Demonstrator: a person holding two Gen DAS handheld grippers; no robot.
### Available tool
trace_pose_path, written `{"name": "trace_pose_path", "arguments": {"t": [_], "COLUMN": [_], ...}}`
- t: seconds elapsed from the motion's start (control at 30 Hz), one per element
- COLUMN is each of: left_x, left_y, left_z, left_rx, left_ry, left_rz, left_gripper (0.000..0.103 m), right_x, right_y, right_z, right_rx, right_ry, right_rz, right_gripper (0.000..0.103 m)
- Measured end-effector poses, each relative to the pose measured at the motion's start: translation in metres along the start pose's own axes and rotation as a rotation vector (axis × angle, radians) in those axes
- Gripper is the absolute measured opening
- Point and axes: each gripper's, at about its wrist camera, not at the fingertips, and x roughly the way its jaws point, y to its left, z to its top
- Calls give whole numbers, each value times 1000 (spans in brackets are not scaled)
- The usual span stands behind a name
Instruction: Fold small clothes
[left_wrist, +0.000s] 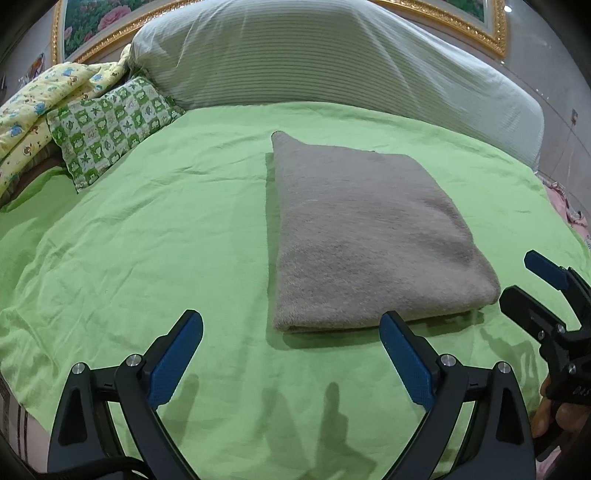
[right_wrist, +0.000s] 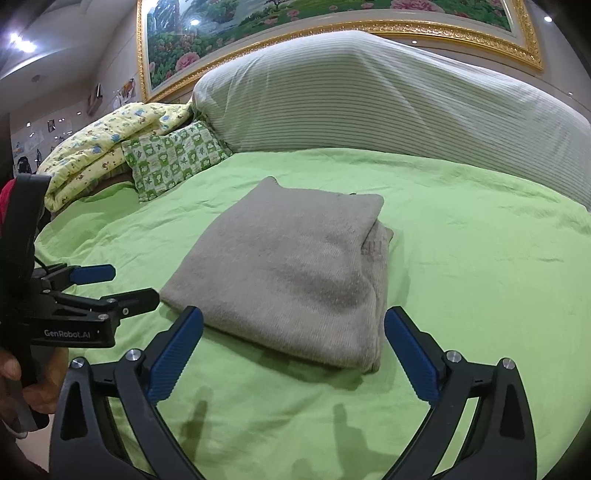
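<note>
A grey knitted garment (left_wrist: 362, 229) lies folded into a thick rectangle on the green bedsheet (left_wrist: 147, 240); it also shows in the right wrist view (right_wrist: 291, 269). My left gripper (left_wrist: 291, 325) is open and empty, just short of the garment's near edge, with its right finger beside the near right corner. My right gripper (right_wrist: 293, 321) is open and empty, its jaws to either side of the garment's near corner, a little above the sheet. The right gripper also shows at the right edge of the left wrist view (left_wrist: 528, 280), and the left gripper at the left of the right wrist view (right_wrist: 129, 282).
A large striped bolster (left_wrist: 332, 59) lies across the back of the bed. A green patterned pillow (left_wrist: 110, 129) and a yellow printed quilt (left_wrist: 40, 99) sit at the back left. A gold-framed painting (right_wrist: 295, 22) hangs behind. Pink cloth (left_wrist: 569, 210) lies off the right edge.
</note>
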Motion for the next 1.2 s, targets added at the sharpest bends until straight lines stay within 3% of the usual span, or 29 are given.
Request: {"name": "trace_pose_path", "arguments": {"t": [0.5, 1.2], "left_x": [23, 22], "left_y": [9, 11], "left_z": [13, 20], "left_rx": [-4, 5], "left_ry": [27, -2], "left_rz": [-1, -30], "left_gripper": [97, 97], "right_x": [24, 34], "right_y": [-10, -16], "right_z": [4, 11], "right_rx": [2, 23], "right_ry": [11, 14], "right_rz": [9, 22], "right_gripper": [99, 100]}}
